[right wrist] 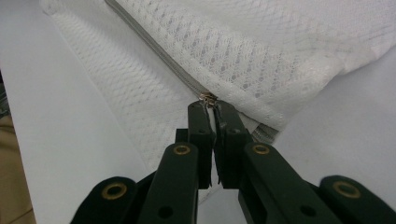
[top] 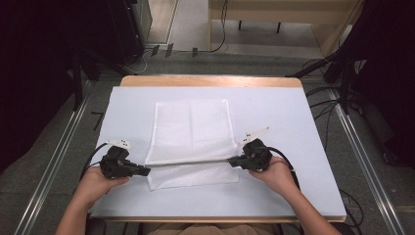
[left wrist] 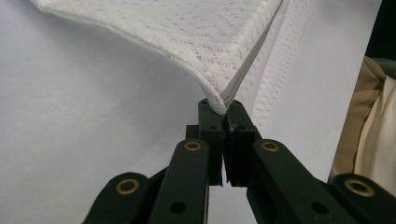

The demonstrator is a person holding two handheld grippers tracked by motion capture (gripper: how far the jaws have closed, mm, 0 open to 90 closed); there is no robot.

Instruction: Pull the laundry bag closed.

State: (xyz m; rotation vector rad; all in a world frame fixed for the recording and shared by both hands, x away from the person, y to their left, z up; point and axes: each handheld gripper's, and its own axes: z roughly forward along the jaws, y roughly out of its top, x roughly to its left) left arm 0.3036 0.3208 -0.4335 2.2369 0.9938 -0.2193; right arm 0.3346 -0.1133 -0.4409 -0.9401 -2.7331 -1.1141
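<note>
A white mesh laundry bag point(top: 191, 142) lies flat near the middle of the pale surface point(top: 293, 122), its grey zipper point(top: 188, 163) pulled taut along a raised near edge. The left gripper point(top: 145, 171) has its jaws closed on the bag's left corner; the right gripper point(top: 233, 161) has its jaws pinched on the metal zipper pull point(right wrist: 208, 99). Whether the bag holds anything cannot be told.
</note>
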